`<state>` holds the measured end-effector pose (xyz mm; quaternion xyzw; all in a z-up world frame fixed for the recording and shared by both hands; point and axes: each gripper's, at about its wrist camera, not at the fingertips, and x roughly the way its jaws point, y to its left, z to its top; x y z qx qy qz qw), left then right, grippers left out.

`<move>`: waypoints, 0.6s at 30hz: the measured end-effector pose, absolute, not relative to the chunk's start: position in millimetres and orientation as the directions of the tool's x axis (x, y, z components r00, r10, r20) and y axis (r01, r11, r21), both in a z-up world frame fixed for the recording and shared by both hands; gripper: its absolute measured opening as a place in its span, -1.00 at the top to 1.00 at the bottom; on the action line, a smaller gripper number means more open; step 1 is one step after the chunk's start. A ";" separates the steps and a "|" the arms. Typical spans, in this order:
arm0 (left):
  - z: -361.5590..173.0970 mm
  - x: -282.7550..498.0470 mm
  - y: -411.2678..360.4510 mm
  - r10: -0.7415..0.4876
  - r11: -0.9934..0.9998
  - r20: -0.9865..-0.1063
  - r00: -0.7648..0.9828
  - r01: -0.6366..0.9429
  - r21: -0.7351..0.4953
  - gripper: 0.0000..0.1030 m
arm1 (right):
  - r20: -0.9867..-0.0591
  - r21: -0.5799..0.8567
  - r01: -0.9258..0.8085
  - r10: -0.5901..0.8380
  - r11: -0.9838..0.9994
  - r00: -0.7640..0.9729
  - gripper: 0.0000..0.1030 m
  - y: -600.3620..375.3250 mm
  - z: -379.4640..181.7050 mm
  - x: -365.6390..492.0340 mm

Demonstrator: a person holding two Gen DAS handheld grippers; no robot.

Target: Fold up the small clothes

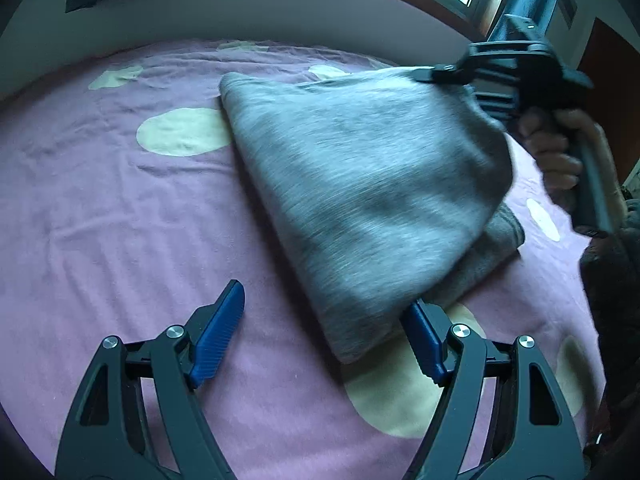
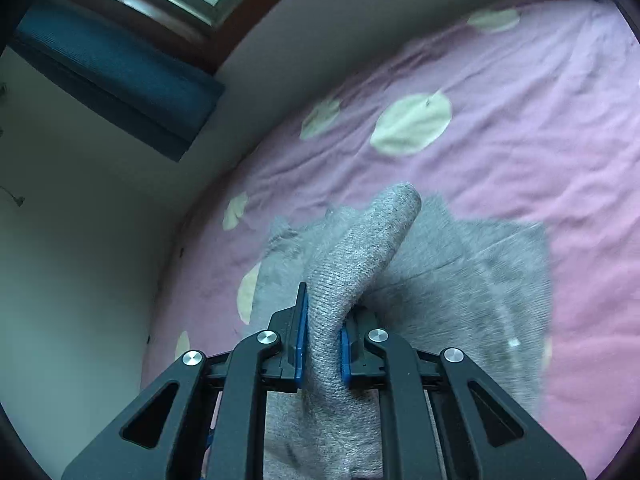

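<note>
Grey knitted garment lies on a pink bedsheet with pale yellow dots, one edge lifted and clamped between the blue pads of the right gripper. Left gripper hovers beside its near corner, jaws spread wide, gripping nothing.

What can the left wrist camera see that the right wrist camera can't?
Only the left wrist view shows the left gripper with its jaws wide open, and the person's hand holding the right gripper. Only the right wrist view shows close up that its jaws pinch a bunched fold. Both show the grey garment and the pink spotted sheet.
</note>
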<state>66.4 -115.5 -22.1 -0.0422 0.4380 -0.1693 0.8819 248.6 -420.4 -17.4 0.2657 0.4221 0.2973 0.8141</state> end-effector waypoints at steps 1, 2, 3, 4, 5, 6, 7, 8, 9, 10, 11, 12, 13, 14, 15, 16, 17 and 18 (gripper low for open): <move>-23.5 68.4 -115.1 -0.338 0.938 -0.761 0.554 0.261 -0.227 -0.47 | -0.537 0.682 -0.249 0.702 0.687 0.468 0.76 -426.3 -19.9 249.8; -24.8 69.4 -114.3 -0.342 0.937 -0.764 0.547 0.259 -0.235 -0.47 | -0.548 0.681 -0.228 0.691 0.695 0.471 0.78 -432.5 -25.0 251.5; -25.8 70.3 -112.2 -0.352 0.934 -0.763 0.542 0.253 -0.251 -0.47 | -0.558 0.684 -0.204 0.683 0.700 0.472 0.79 -438.9 -31.6 253.8; -25.7 71.4 -112.1 -0.358 0.932 -0.761 0.541 0.252 -0.259 -0.47 | -0.575 0.687 -0.170 0.671 0.707 0.468 0.82 -444.4 -41.5 257.2; -25.6 71.5 -110.8 -0.363 0.931 -0.759 0.540 0.250 -0.267 -0.47 | -0.590 0.685 -0.145 0.661 0.714 0.464 0.90 -446.9 -50.7 259.6; -25.8 71.5 -110.1 -0.367 0.929 -0.758 0.539 0.250 -0.272 -0.47 | -0.597 0.696 -0.127 0.668 0.706 0.444 0.90 -449.1 -63.2 263.3; -26.3 70.7 -110.2 -0.366 0.929 -0.759 0.539 0.250 -0.271 -0.48 | -0.600 0.704 -0.126 0.680 0.699 0.421 0.90 -449.4 -72.4 264.0; -26.6 69.1 -110.8 -0.364 0.930 -0.759 0.539 0.251 -0.269 -0.48 | -0.602 0.709 -0.129 0.689 0.694 0.403 0.89 -448.7 -77.9 264.2; -26.5 69.6 -110.6 -0.362 0.931 -0.760 0.540 0.251 -0.266 -0.48 | -0.589 0.721 -0.127 0.700 0.681 0.404 0.88 -451.1 -79.3 262.1; -26.5 69.2 -111.2 -0.363 0.931 -0.759 0.540 0.251 -0.266 -0.48 | -0.567 0.744 -0.121 0.717 0.657 0.405 0.85 -453.9 -78.4 258.4; -27.1 68.5 -111.6 -0.365 0.930 -0.758 0.540 0.250 -0.270 -0.49 | -0.549 0.761 -0.117 0.730 0.638 0.407 0.80 -457.3 -77.3 255.0; -27.5 69.6 -110.6 -0.371 0.928 -0.757 0.538 0.249 -0.277 -0.49 | -0.532 0.776 -0.115 0.741 0.621 0.410 0.80 -462.9 -75.6 250.2; -28.7 70.7 -108.5 -0.376 0.926 -0.755 0.537 0.248 -0.285 -0.49 | -0.513 0.790 -0.114 0.750 0.603 0.417 0.71 -470.5 -72.4 240.4; -29.4 70.4 -108.0 -0.380 0.925 -0.754 0.536 0.247 -0.290 -0.49 | -0.503 0.796 -0.115 0.754 0.595 0.423 0.55 -475.0 -70.5 233.2; -29.3 70.1 -107.7 -0.384 0.923 -0.751 0.537 0.246 -0.295 -0.49 | -0.493 0.801 -0.116 0.758 0.587 0.426 0.44 -479.7 -69.2 224.2; -30.8 72.7 -105.4 -0.385 0.923 -0.751 0.537 0.247 -0.296 -0.49 | -0.486 0.809 -0.112 0.764 0.576 0.424 0.27 -484.6 -69.7 212.5; -30.8 72.6 -105.3 -0.386 0.922 -0.750 0.537 0.247 -0.297 -0.49 | -0.480 0.817 -0.109 0.773 0.566 0.416 0.22 -488.0 -71.4 200.6; -31.1 72.8 -104.9 -0.387 0.922 -0.750 0.537 0.247 -0.299 -0.49 | -0.479 0.821 -0.107 0.778 0.561 0.407 0.21 -489.0 -72.2 192.3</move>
